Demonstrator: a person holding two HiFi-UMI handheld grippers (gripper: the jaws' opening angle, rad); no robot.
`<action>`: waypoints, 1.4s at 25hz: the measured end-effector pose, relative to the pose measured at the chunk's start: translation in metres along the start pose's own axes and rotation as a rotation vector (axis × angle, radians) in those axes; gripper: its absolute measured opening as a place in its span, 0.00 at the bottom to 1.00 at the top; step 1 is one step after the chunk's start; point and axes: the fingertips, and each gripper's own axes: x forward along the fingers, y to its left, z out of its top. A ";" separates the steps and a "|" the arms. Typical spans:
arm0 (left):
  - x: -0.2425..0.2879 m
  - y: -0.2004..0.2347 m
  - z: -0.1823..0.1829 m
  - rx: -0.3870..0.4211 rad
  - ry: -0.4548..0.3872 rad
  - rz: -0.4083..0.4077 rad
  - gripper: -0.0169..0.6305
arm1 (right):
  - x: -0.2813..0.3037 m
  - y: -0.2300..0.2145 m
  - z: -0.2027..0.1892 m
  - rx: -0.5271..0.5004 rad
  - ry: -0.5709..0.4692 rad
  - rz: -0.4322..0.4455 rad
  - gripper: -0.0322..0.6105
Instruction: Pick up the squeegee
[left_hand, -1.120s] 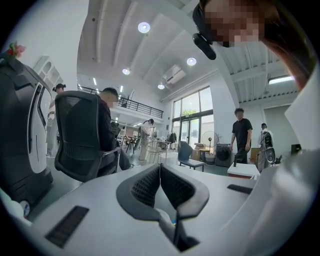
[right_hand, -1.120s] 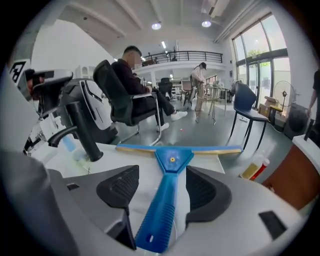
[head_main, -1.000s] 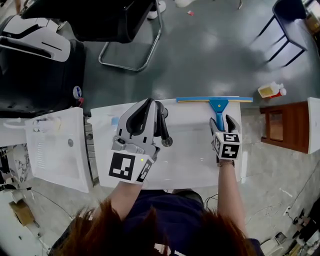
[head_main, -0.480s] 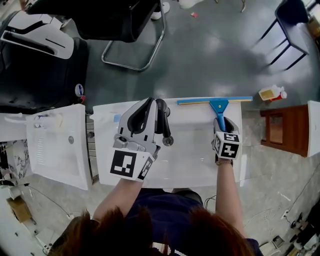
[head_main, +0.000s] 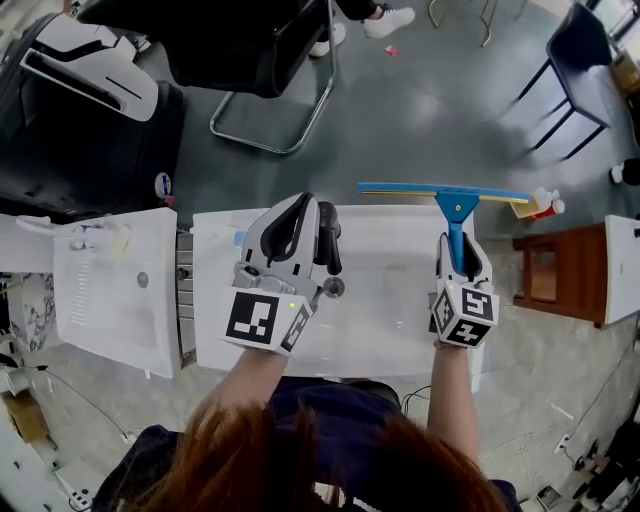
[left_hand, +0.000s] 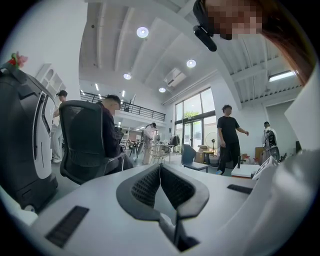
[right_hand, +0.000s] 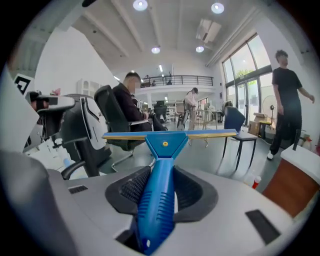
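The squeegee (head_main: 446, 192) has a blue handle and a long blue and yellow blade. It hangs in the air over the far edge of the white table (head_main: 380, 330), blade level and pointing away from me. My right gripper (head_main: 461, 247) is shut on its handle; in the right gripper view the squeegee (right_hand: 161, 165) runs out between the two dark pads of the right gripper (right_hand: 159, 189). Over the table's left part, my left gripper (head_main: 310, 218) is shut with nothing in it. The left gripper view shows the left gripper (left_hand: 160, 172) with its pads meeting.
A white cabinet (head_main: 120, 290) stands left of the table. A black chair (head_main: 250, 60) is beyond it on the grey floor. To the right are a wooden stool (head_main: 560, 275) and a yellow bottle (head_main: 540, 207). People stand and sit in the background.
My right gripper has closed on the squeegee's handle and lifted it off the table, so the blade now sits farther out and higher. The left gripper has hardly moved.
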 end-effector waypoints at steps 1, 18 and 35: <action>-0.001 -0.001 0.004 0.001 -0.007 -0.001 0.06 | -0.009 0.002 0.013 -0.002 -0.037 -0.002 0.30; -0.025 -0.009 0.048 0.019 -0.073 -0.004 0.06 | -0.121 0.030 0.136 -0.053 -0.446 -0.044 0.30; -0.034 -0.006 0.055 0.025 -0.084 -0.012 0.06 | -0.145 0.041 0.156 -0.064 -0.530 -0.072 0.30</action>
